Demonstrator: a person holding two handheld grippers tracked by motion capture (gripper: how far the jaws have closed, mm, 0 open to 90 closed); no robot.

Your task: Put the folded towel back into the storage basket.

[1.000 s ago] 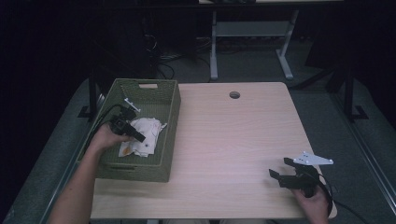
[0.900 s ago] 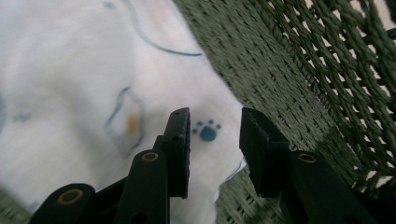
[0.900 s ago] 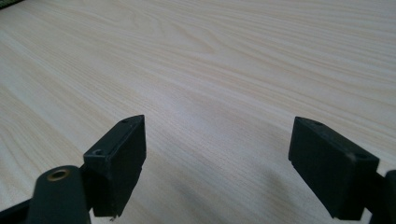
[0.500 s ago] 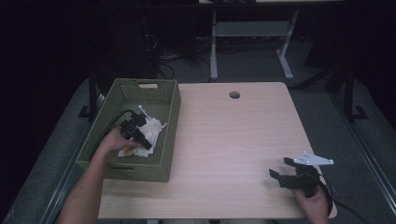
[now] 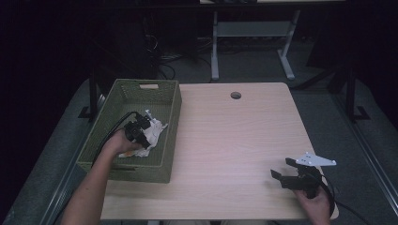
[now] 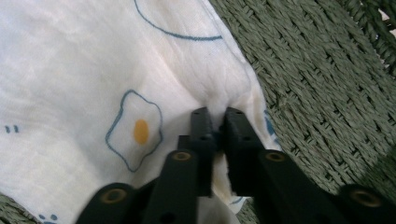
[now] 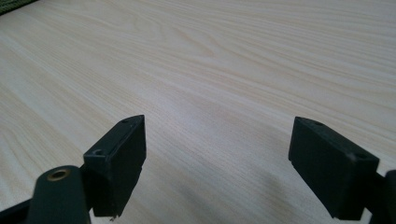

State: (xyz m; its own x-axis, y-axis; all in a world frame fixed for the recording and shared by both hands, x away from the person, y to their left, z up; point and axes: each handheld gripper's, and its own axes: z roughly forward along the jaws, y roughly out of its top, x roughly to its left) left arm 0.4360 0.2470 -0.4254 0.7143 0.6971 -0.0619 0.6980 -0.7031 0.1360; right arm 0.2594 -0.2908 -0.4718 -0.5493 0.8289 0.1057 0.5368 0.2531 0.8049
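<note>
High view: left gripper [image 5: 141,127] down inside green woven basket [image 5: 172,101], probably on white cloth [image 5: 155,133]. Left gripper view: just closed, pinching an egg-printed fold between fingertips [image 6: 201,122]. Right gripper view: right gripper [image 7: 217,163] spread wide above bare wooden table [image 7: 233,56].

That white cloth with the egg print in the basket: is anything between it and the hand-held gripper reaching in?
Nothing visible. The left hand-held gripper has just closed on a fold of the white cloth, inside the green woven basket. No other item lies on the cloth.
</note>
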